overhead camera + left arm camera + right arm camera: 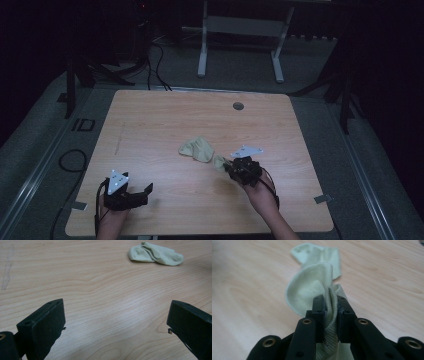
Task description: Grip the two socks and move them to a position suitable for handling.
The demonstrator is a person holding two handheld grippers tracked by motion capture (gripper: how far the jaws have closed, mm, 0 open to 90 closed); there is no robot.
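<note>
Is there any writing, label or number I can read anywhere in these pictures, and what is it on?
"ID": large dark letters on the grey floor left of the wooden table, seen in the high view.
No other text can be read: the pale green sock, the right gripper pinching it and the open left gripper carry no print that I can make out.

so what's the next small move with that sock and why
Probably lift the right tool a little higher: it is shut on one sock, which trails toward the other sock on the table. The left tool waits open.
</note>
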